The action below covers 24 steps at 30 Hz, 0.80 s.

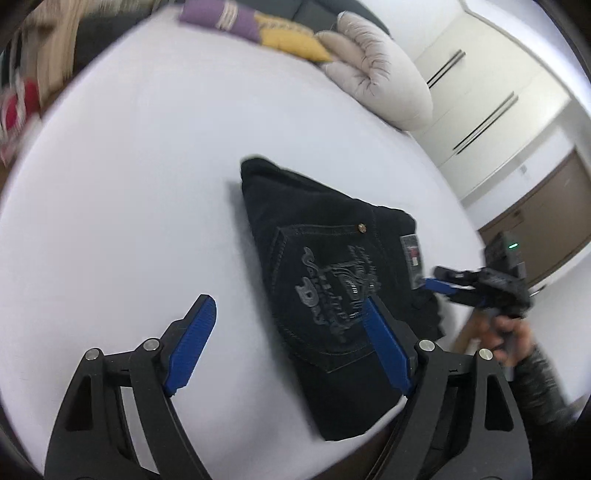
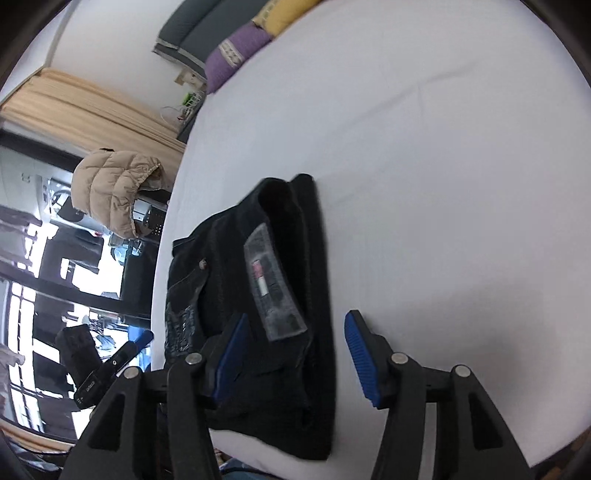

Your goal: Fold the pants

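The black pants [image 1: 332, 295] lie folded into a compact bundle on the white bed, back pocket with grey embroidery facing up; in the right wrist view [image 2: 266, 314] the waistband label shows. My left gripper [image 1: 288, 314] is open and empty, its right finger over the bundle's near edge, its left finger over bare sheet. My right gripper [image 2: 295, 332] is open and empty, hovering over the waistband side of the bundle. It also shows in the left wrist view [image 1: 439, 286] at the bundle's right side.
The white bed sheet [image 1: 147, 184] stretches far around the pants. Purple [image 1: 221, 18] and yellow [image 1: 291, 40] pillows and a beige cushion [image 1: 380, 70] lie at its far end. A beige jacket [image 2: 114, 188] hangs beside the bed. White wardrobe doors [image 1: 491, 92] stand at the right.
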Each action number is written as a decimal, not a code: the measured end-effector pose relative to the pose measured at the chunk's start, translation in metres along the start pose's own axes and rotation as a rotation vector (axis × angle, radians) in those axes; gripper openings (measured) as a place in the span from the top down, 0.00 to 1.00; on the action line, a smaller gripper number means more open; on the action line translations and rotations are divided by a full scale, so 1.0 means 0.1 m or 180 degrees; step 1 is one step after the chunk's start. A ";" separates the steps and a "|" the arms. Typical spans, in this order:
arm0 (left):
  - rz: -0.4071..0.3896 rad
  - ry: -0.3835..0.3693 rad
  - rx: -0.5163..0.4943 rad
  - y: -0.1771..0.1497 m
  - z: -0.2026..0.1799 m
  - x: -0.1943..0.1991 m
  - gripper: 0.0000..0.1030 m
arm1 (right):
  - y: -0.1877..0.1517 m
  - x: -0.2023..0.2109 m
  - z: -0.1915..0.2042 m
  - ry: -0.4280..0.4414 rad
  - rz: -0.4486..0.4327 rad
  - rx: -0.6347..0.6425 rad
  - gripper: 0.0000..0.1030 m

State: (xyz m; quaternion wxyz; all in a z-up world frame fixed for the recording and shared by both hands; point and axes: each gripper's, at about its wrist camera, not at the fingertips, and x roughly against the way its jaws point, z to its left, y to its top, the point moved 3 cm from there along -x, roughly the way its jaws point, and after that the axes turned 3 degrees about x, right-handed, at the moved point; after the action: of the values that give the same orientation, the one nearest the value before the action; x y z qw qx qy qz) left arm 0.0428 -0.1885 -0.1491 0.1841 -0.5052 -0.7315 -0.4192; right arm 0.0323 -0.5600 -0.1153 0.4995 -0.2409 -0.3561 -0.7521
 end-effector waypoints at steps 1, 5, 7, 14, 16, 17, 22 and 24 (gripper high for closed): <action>0.0058 -0.0128 0.0108 0.03 0.03 -0.05 0.22 | 0.03 -0.04 -0.04 0.0051 0.0029 -0.0048 0.45; 0.0335 -0.0412 0.0450 0.13 0.11 -0.35 0.22 | 0.12 -0.21 -0.09 0.0288 0.0197 -0.0160 0.44; 0.0553 -0.0456 0.0553 0.14 0.15 -0.54 0.22 | 0.15 -0.30 -0.07 0.0370 0.0283 -0.0162 0.45; 0.0875 -0.0545 0.0590 0.22 0.08 -0.87 0.48 | 0.20 -0.56 0.02 0.0295 0.0422 -0.0183 0.64; 0.0890 -0.0530 0.0593 0.23 0.08 -0.91 0.60 | 0.19 -0.56 0.08 0.0216 0.0396 -0.0149 0.69; 0.0884 -0.0556 0.0618 0.23 0.09 -0.91 0.64 | 0.18 -0.55 0.10 0.0197 0.0378 -0.0142 0.73; 0.0774 -0.0728 0.0613 0.43 0.05 -0.79 0.79 | 0.23 -0.40 0.41 0.0178 0.0194 0.0010 0.81; 0.0658 -0.0693 0.0485 0.60 0.01 -0.65 0.80 | 0.33 -0.37 0.59 0.0191 0.0148 0.0110 0.82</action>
State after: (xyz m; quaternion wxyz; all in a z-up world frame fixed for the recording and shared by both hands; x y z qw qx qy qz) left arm 0.1241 -0.2174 -0.1687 0.1837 -0.6048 -0.7209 -0.2842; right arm 0.0774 -0.5011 -0.0949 0.5314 -0.2178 -0.3481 -0.7409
